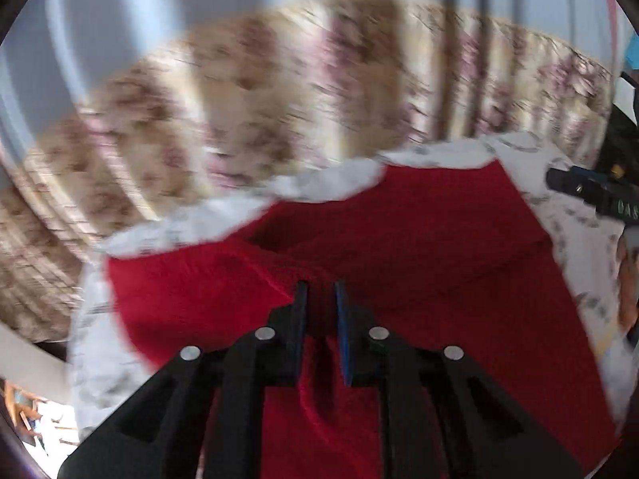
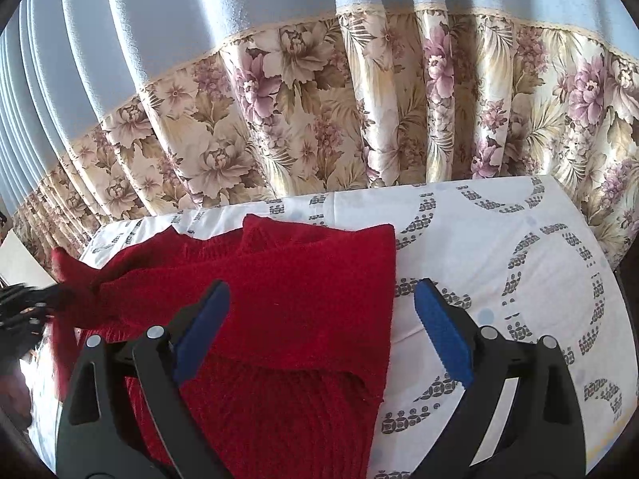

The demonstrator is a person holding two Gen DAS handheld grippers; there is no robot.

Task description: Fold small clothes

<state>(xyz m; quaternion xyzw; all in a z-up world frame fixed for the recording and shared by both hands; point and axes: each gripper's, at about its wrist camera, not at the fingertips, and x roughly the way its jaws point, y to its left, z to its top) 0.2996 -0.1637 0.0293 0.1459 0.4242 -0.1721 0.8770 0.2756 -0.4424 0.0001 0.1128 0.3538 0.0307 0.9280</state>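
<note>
item: red knitted garment, a small ribbed sweater by the look of it, lying on a white sheet printed with grey dotted rings over what is probably a bed. location: directly ahead of and under both sets of fingers, its right edge falling between the right pair.

progress: judging the fold as partly made. the upper part is lying doubled over the ribbed body, forming a flat layer with a straight right edge. the left portion is hanging lifted and rumpled, not yet laid down, so at least one more fold and a smoothing seem to be remaining.

left gripper: fingers standing narrow, pinching a raised ridge of the red knit between them.

right gripper: fingers standing wide, gripping nothing, hovering over the garment's right side.

containers: none showing in either view; no basket, box or drawer for the folded piece.

backdrop: floral curtain with pale blue upper panel, hanging beyond the fingers.
</note>
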